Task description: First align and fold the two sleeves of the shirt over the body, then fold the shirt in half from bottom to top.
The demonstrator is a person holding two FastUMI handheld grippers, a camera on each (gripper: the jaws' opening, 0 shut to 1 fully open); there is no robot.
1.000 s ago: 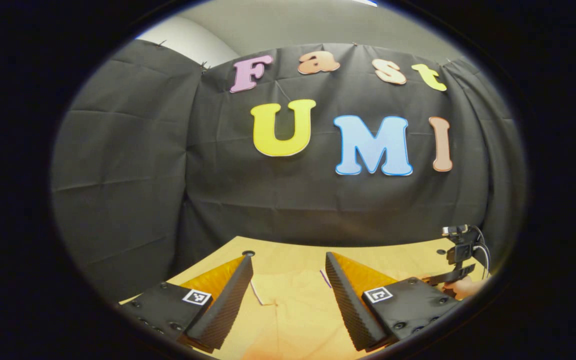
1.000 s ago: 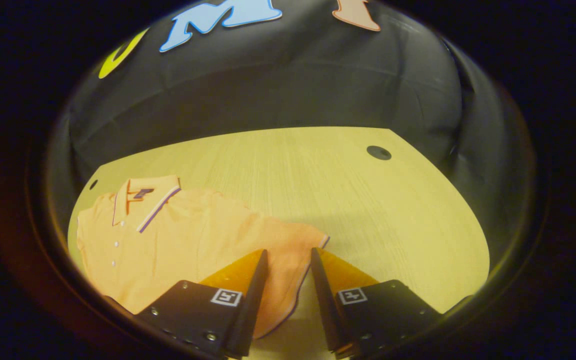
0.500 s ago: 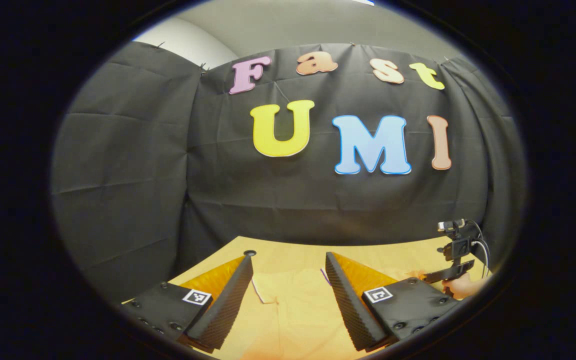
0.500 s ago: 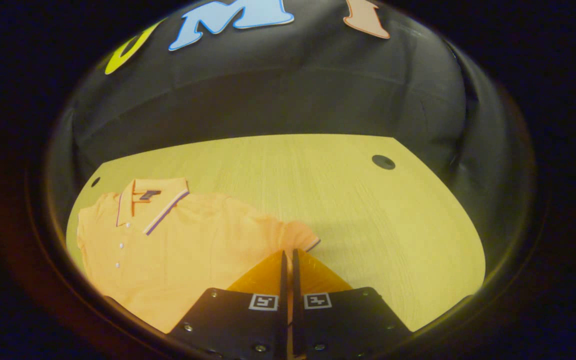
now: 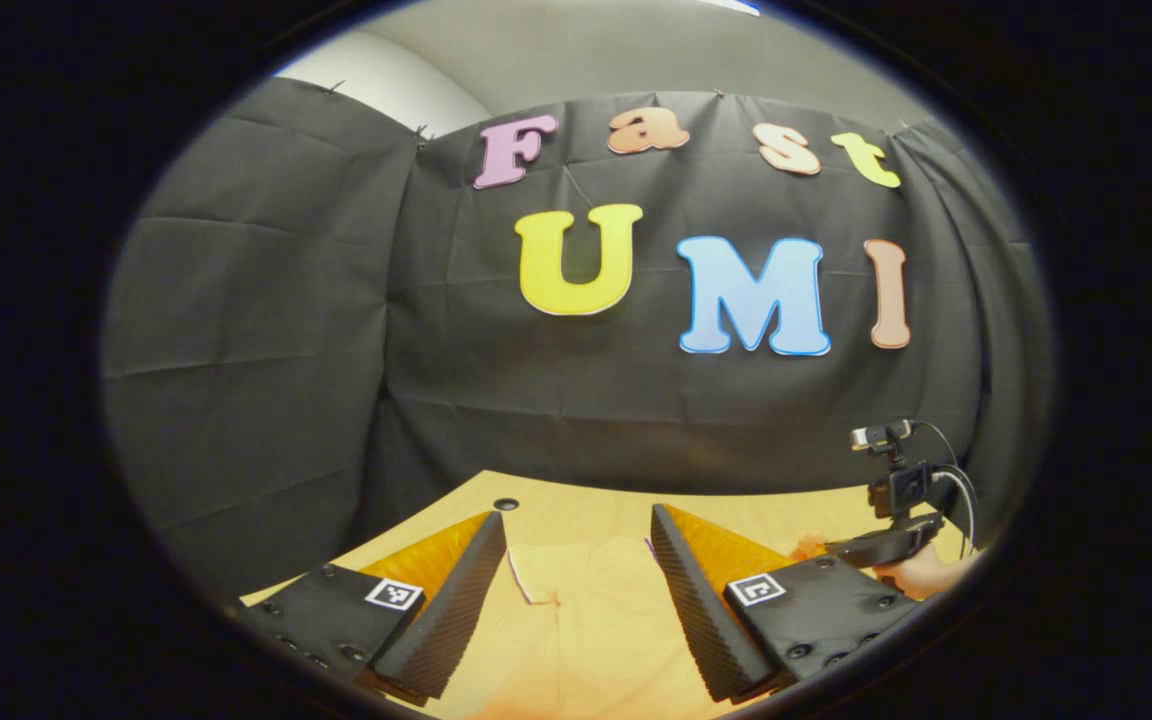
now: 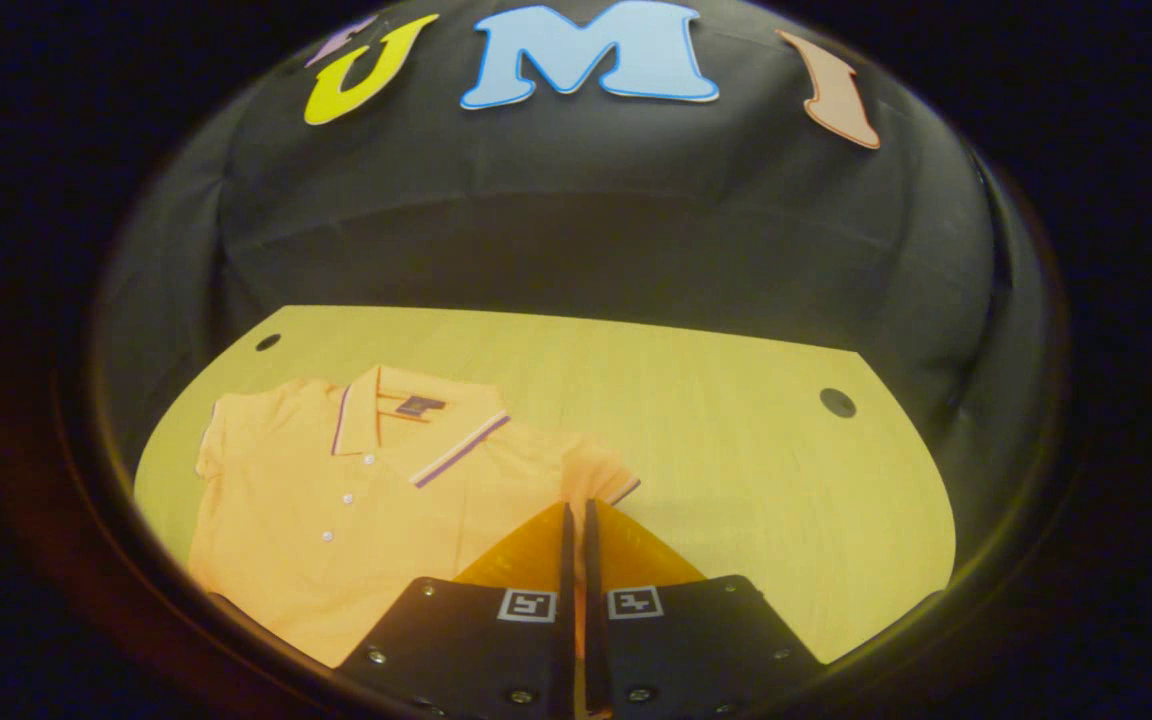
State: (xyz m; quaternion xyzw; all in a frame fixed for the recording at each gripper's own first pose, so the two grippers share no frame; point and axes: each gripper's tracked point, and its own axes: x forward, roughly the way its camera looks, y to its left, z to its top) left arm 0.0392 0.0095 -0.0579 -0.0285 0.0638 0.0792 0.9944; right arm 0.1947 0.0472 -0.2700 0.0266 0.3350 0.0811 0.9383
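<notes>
Jaws of the right gripper (image 6: 576,515) are pressed nearly together, with a thin strip of orange cloth between them: they pinch the sleeve (image 6: 596,475) of the shirt (image 6: 356,520) close to its striped cuff. Ahead of the tips the sleeve bunches and rises off the table (image 6: 736,480), its cuff turned toward the right. Left of the fingers the shirt's body lies flat, front up, with the buttoned placket running toward the near edge and the collar (image 6: 406,425) with its striped edge at the far end; the other sleeve lies out at the far left. Bare wood stretches right of the jaws, with a dark round hole (image 6: 837,402) near the far right corner and another (image 6: 268,342) at the far left. Jaws of the left gripper (image 5: 576,545) stand wide apart, holding nothing and hanging above the shirt (image 5: 586,620), whose collar edge shows in the gap between the fingers. Whether the tips touch the cloth I cannot tell. To the right of these fingers, farther off, the right gripper (image 5: 876,545) sits low over the table with a hand (image 5: 926,575) behind it, orange cloth bunched at its tip.
</notes>
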